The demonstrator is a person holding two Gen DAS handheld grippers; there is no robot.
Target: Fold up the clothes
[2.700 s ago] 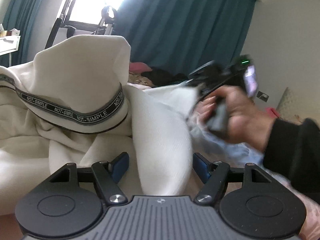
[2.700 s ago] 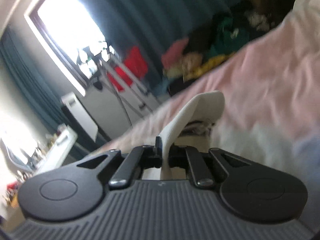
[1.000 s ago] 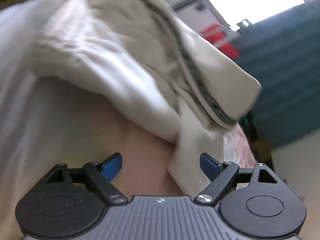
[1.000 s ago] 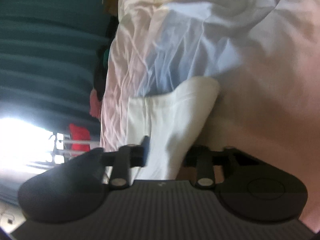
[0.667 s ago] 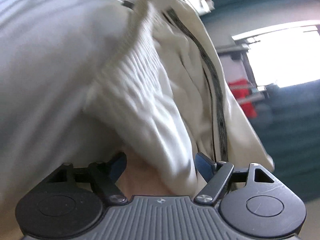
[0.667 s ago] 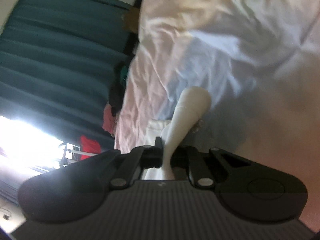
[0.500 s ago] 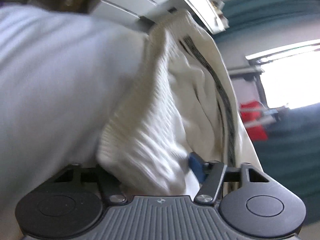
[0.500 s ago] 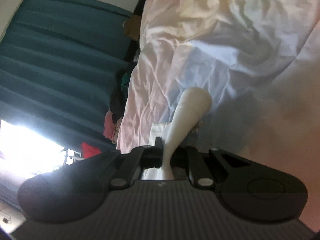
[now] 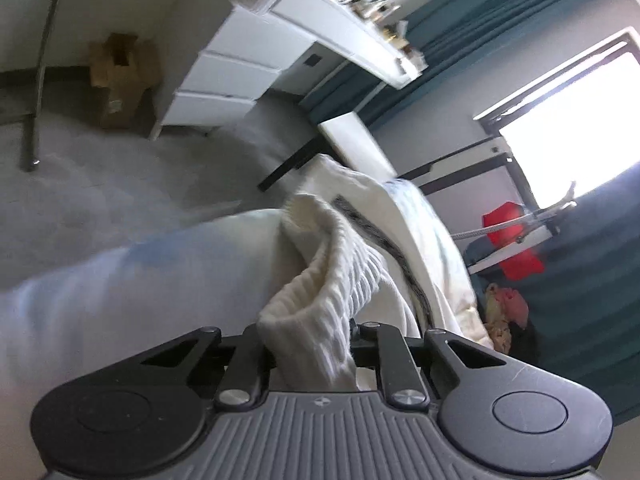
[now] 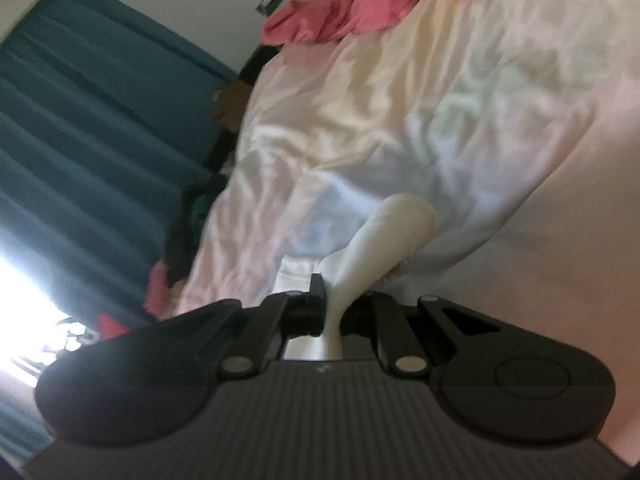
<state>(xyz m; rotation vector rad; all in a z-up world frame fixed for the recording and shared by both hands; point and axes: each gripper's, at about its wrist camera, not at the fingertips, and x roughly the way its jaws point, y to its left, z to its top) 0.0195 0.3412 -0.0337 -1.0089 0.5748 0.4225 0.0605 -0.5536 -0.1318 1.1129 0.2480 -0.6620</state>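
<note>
The cream garment (image 9: pixel 340 264) is caught at two places at once. In the left wrist view the left gripper (image 9: pixel 312 340) has its jaws drawn in tight around a thick ribbed hem, a cuff or waistband by the look of it, which bulges up out of the pinch at the lower middle of the frame. The knit there is coarse, with clear vertical ribs, off-white and slightly blurred. From the pinch the cloth climbs toward the centre of the frame, where it folds over itself in soft rolls. A dark grey woven band (image 9: pixel 384 248) runs along one edge of the fabric, slanting from the centre down toward the lower right; any lettering on it is too smeared to read. The garment lies against the pale bedding (image 9: pixel 120 280) that fills the lower left.

In the right wrist view the right gripper (image 10: pixel 334 308) is likewise clamped closed, on a narrower piece of the same cream cloth (image 10: pixel 392 236). That piece stands up from the jaws at the lower middle and swells into a smooth rounded lobe just right of centre, plain and unribbed here. Behind it the rumpled bedsheet (image 10: pixel 460 100), pale pink and cream, fills the right and upper part of the frame, with pink cloth (image 10: pixel 360 4) heaped along the top edge. Teal curtains (image 10: pixel 80 120) cover the left side.
</note>
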